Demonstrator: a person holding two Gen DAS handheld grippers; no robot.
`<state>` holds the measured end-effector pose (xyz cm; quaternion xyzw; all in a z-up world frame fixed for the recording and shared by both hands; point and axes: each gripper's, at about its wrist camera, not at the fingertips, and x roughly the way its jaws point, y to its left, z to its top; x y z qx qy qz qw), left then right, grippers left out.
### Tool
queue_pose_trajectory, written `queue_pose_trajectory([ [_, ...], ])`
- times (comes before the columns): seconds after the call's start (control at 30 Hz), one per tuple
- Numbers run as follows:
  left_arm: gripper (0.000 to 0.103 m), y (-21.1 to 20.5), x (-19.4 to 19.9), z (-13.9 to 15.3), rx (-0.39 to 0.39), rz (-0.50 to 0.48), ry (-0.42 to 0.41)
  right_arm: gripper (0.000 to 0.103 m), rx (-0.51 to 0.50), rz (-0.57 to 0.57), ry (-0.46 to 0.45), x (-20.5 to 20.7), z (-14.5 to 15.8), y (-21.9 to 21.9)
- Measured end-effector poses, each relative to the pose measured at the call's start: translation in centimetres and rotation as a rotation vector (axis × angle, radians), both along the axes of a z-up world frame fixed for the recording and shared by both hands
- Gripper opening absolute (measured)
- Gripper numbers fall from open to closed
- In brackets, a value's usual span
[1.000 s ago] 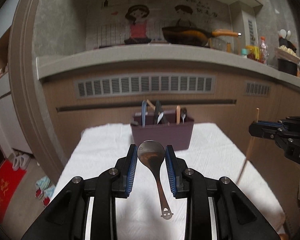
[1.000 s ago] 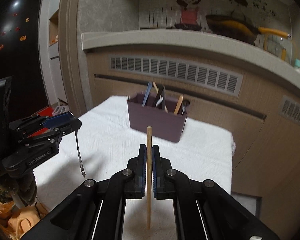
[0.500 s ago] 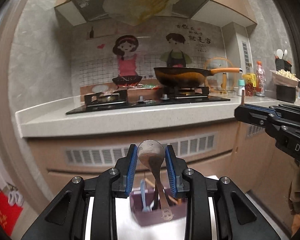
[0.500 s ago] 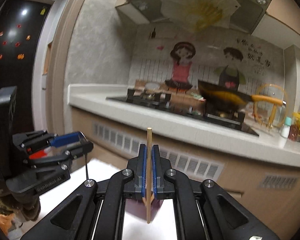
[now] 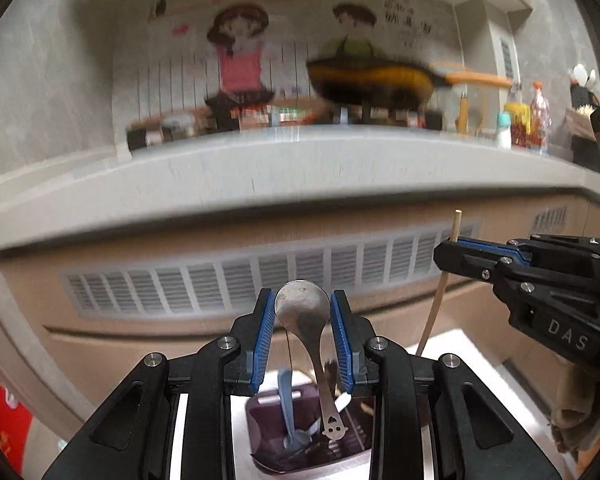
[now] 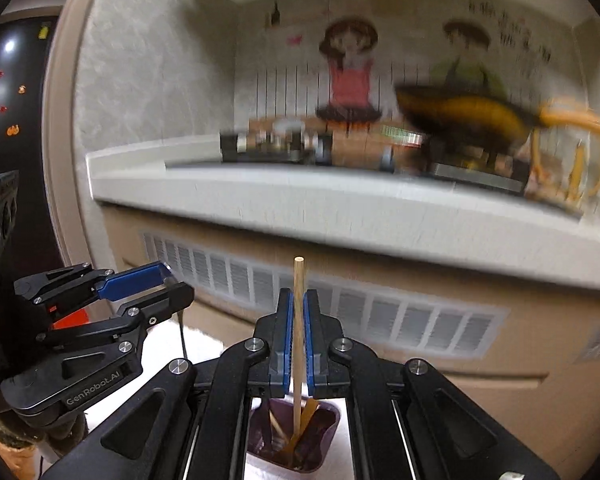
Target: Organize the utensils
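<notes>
Left wrist view: the left gripper (image 5: 303, 334) has its jaws clamped on the bowl of a metal spoon (image 5: 302, 312), which hangs handle-down; the handle's end has a small cut-out face and dangles over the dark purple utensil holder (image 5: 260, 436) standing on the white-covered table (image 5: 456, 344). Inside the holder a light blue utensil (image 5: 287, 408) stands among other pieces too dim to name. At the right of this view the right gripper (image 5: 446, 252) comes in side-on, its jaws closed on a wooden chopstick (image 5: 436, 304) that sticks out above and below them; white letters "DAS" are readable on its black body. In the right wrist view the same chopstick (image 6: 298, 336) stands upright between the blue pads, with its lower end over the holder (image 6: 328, 440), where a few wooden sticks lean. The left gripper (image 6: 172, 292) shows at the left of that view, with "GenRobot.AI" printed on its body and the thin spoon handle (image 6: 183, 336) hanging below it. Behind, a grey kitchen counter (image 5: 260, 176) carries a dark pan with an orange handle (image 5: 372, 80), blurred. The wall panel beyond shows two cartoon cooks (image 5: 240, 52) and several characters of writing too smeared to read.
</notes>
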<state>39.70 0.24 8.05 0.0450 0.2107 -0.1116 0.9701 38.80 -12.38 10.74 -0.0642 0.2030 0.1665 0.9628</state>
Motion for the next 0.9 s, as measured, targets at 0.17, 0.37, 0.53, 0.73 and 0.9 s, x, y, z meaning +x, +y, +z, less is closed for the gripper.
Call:
queue_pose_trajectory([
  [0.17, 0.029, 0.6, 3.3, -5.6, -0.039, 0.006, 0.143, 0.005, 0.021, 0.003, 0.147, 3.0, -5.0, 0.2],
  [0.37, 0.033, 1.6, 4.7, -9.6, -0.102, 0.005, 0.234, 0.006, 0.027, -0.015, 0.258, 4.2, -9.5, 0.2],
  [0.53, 0.061, 2.9, 2.5, -8.7, -0.132, 0.035, 0.182, 0.028, 0.013, -0.067, 0.24, 2.7, -10.2, -0.2],
  [0.73, 0.089, 2.8, -3.8, -6.5, -0.085, 0.079, 0.09, 0.049, 0.017, -0.142, 0.164, -2.6, -9.1, -1.3],
  [0.9, 0.103, 2.8, -11.0, -6.1, -0.059, 0.121, 0.054, 0.071, -0.007, -0.181, 0.103, -8.6, -8.8, -1.6],
])
